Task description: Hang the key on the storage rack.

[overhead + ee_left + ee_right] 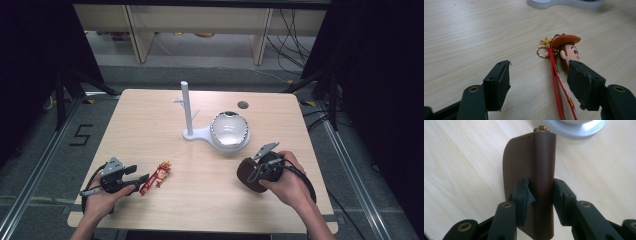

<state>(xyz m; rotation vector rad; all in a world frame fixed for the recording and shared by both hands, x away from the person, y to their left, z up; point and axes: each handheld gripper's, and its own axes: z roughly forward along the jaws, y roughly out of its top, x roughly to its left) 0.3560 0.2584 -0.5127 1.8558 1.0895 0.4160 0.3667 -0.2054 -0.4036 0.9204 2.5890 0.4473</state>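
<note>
Two hand-held grippers are working at one pale wooden bench (200, 200), each carried by one of the person's hands. At about 8 o'clock on the bench, the left hand-held gripper (137, 181) is resting low with its jaws standing wide, and one cowboy keychain (564, 53) with a red strap is lying flat between them, untouched. At about 4 o'clock, the right hand-held gripper (540, 195) is clamping one brown leather pouch (534, 170) by its folded edge and holding it clear of the bench. One white stand (187, 112) with a tall post is sitting near the centre, and one shiny bowl (229, 129) is resting on its base. Dark curtains are hanging at 3 and 9 o'clock, pale shelving is standing at 12, and cables are trailing over grey floor.
</note>
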